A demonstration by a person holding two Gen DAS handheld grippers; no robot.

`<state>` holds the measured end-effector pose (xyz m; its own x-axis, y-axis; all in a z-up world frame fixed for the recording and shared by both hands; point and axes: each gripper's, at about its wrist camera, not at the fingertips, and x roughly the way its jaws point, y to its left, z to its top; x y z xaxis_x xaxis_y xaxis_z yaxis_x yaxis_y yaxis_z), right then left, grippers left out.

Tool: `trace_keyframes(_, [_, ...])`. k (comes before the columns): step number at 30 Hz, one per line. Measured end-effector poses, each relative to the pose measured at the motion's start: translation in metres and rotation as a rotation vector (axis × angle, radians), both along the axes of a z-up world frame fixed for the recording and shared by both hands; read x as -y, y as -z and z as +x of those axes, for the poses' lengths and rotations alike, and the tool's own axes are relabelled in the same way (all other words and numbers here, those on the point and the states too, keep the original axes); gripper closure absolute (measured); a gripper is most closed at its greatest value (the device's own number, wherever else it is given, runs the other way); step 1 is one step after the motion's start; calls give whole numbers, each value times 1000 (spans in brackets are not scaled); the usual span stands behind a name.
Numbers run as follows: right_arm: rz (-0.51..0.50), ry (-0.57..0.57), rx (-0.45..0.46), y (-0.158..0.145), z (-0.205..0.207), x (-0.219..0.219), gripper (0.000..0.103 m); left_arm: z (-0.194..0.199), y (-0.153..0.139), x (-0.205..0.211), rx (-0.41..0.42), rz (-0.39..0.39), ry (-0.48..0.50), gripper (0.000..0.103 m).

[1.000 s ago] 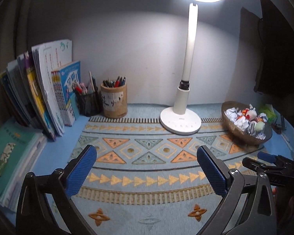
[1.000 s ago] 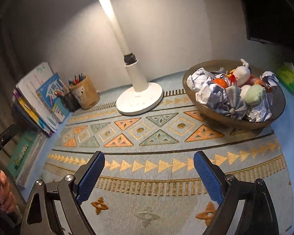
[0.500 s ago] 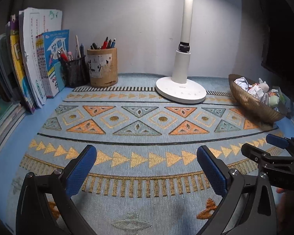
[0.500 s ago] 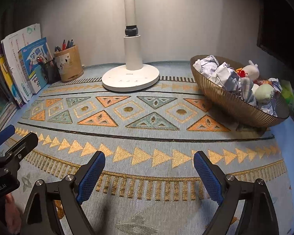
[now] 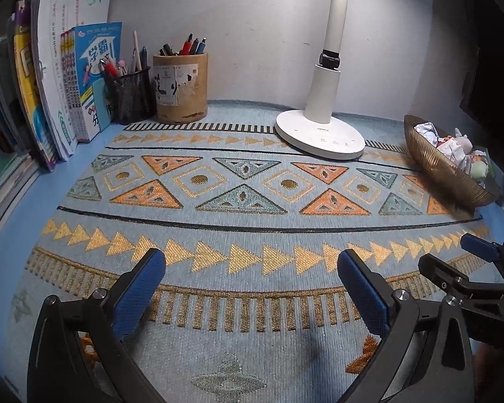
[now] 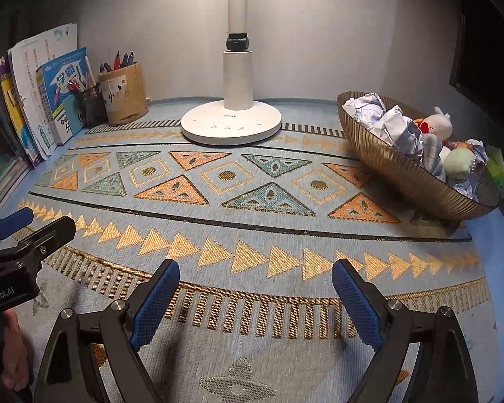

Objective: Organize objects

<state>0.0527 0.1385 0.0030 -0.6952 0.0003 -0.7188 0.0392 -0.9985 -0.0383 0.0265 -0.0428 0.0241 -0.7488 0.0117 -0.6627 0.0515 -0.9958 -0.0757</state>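
Right wrist view: basket [image 6: 396, 168] lies well beyond the empty, wide-open right gripper [image 6: 255, 275].

lamp [image 5: 322, 110] lights the mat [image 5: 245, 198] from above — corners dark, edges fisheye-bent, frames sharp.

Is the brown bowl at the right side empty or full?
Full. The brown bowl is heaped above its rim with crumpled paper and small soft toys.

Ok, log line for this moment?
left claw: open, empty | right claw: open, empty | both over mat | bowl: full
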Motion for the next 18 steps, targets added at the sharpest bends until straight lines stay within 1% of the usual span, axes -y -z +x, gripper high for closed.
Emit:
trace_keyframes(4, [-10, 6, 11, 1, -2, -1, 12, -1, 0, 1, 3, 0, -1, 1])
trace_keyframes(6, [-12, 8, 17, 2, -2, -2, 12, 0, 0, 0, -2, 6, 16, 1])
trace_keyframes(10, [-20, 14, 30, 3, -3, -3, 10, 0, 0, -5, 2, -10, 31, 1])
trace_keyframes(18, [-27, 23, 41, 5, -4, -5, 9, 0, 0, -6, 5, -10, 36, 1])
